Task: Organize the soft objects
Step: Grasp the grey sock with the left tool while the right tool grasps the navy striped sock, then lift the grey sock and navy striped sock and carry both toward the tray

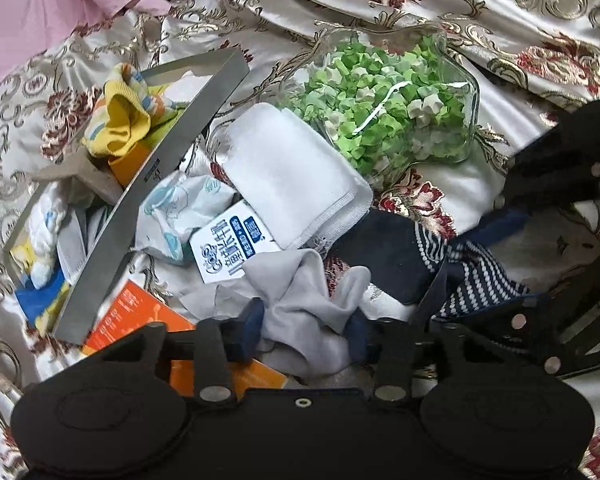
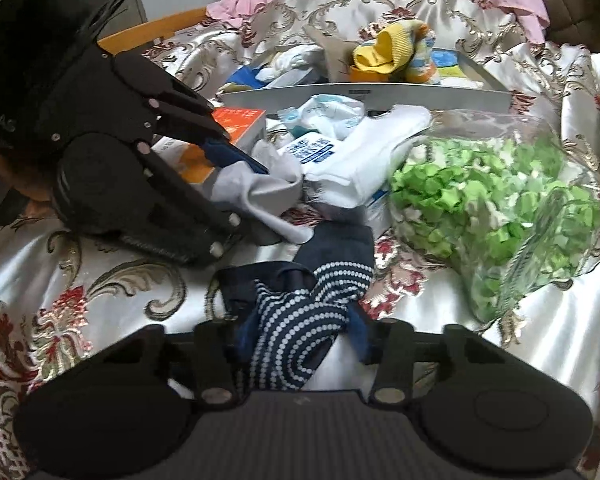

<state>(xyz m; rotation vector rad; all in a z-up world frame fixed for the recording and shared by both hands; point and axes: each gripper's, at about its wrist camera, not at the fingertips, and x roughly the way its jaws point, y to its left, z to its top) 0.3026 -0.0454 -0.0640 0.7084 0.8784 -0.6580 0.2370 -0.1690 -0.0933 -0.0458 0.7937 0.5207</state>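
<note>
While the left tool (image 1: 306,330) is clamped on one crumpled grey sock (image 1: 300,304), its blue pads pressing the cloth from both sides, the right tool (image 2: 300,332) is clamped on one navy sock with white dotted stripes (image 2: 296,320). Both socks lie side by side, close to touching, on the patterned cloth (image 1: 520,12), just in front of one folded white cloth (image 1: 292,172). Beside that cloth lies one clear bag of green and white paper stars (image 1: 388,96). One grey tray (image 1: 168,168) stands farther off, holding one yellow sock (image 1: 128,120) and a jumble of small white and blue items too mixed to count. Between tray and socks lie one blue-and-white packet (image 1: 236,240), one pale printed wrapper (image 1: 180,208) and one orange box (image 1: 140,312). Satin with gold scrolls and red flowers covers the whole surface, rumpled into folds. One pink fabric (image 1: 40,12) is heaped at its far edge.
</note>
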